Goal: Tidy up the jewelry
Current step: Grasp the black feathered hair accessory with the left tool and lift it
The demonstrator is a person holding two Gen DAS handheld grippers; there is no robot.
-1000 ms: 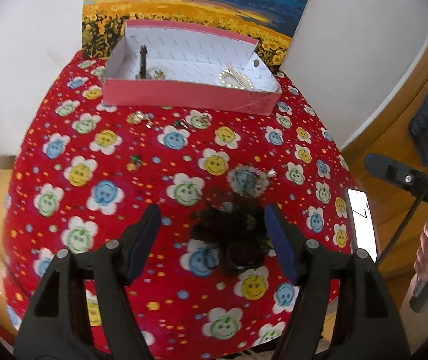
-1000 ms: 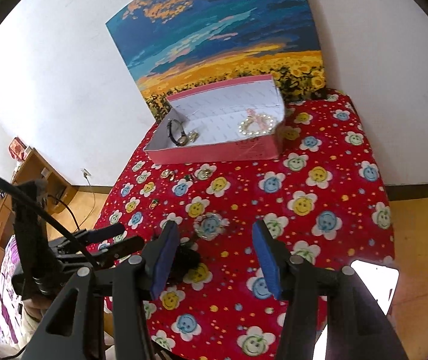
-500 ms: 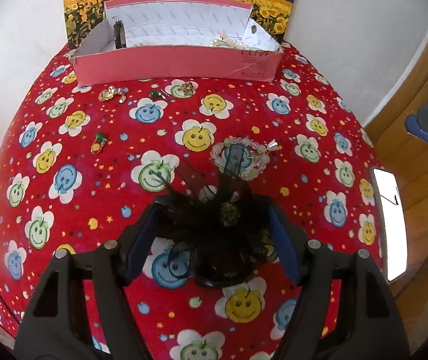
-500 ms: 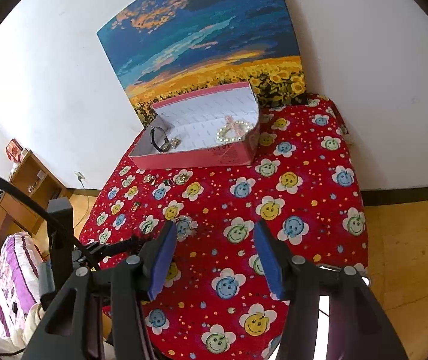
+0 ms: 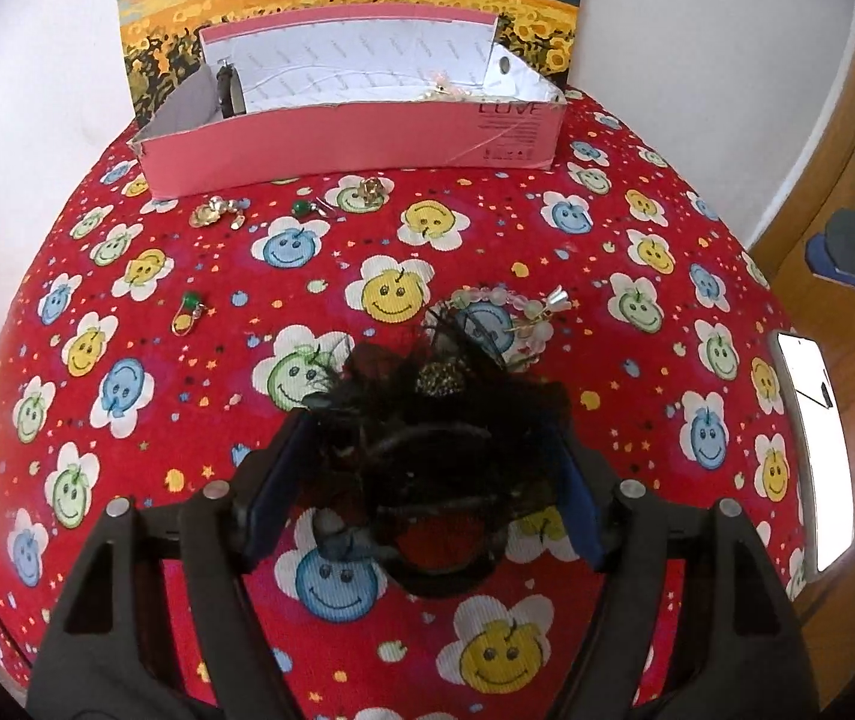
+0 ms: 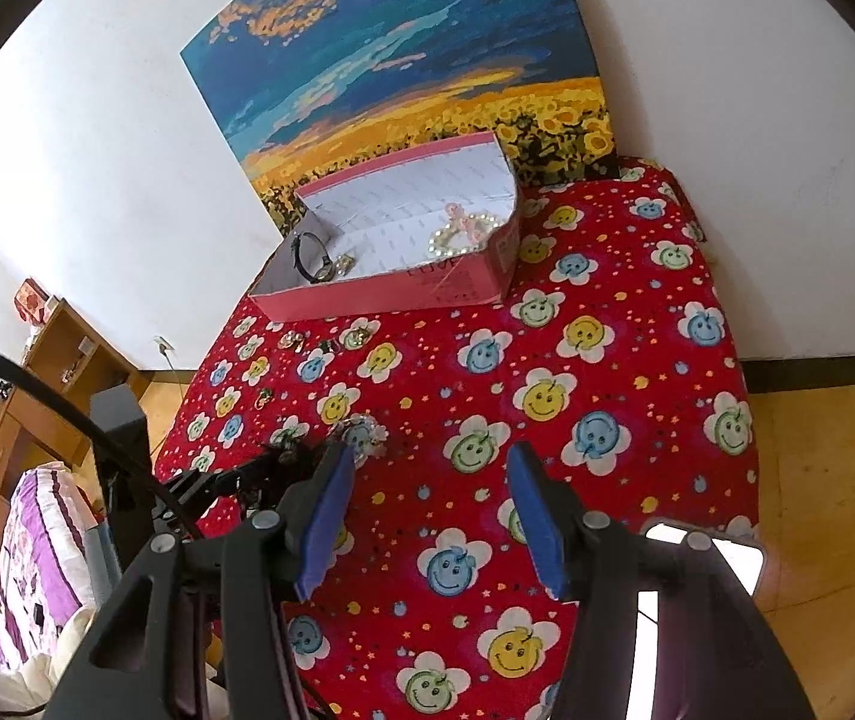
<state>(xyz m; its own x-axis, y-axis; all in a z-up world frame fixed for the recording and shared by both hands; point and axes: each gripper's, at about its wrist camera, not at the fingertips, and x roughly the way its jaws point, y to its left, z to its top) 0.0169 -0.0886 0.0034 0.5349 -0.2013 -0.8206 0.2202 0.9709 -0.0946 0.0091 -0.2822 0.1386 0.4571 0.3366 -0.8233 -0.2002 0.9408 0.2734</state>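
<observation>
Watch [image 6: 314, 258], pearl bracelet [image 6: 460, 238] boxed; earrings [image 5: 218, 213] loose mid-frame. Left tool [image 5: 427, 480] wide around black feather hairpiece [image 5: 427, 420], grip unclear; right tool [image 6: 427, 516] agape, empty.

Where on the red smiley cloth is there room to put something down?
The right side of the tablecloth, between the pink box and the near edge, is bare. It is crowded in front of the box, where small earrings lie, and near the bead bracelet beside the black feathered hairpiece between the left gripper's fingers.

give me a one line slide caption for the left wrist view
Left tool straddles a black feathered hairpiece on the smiley tablecloth, pink box beyond.
</observation>
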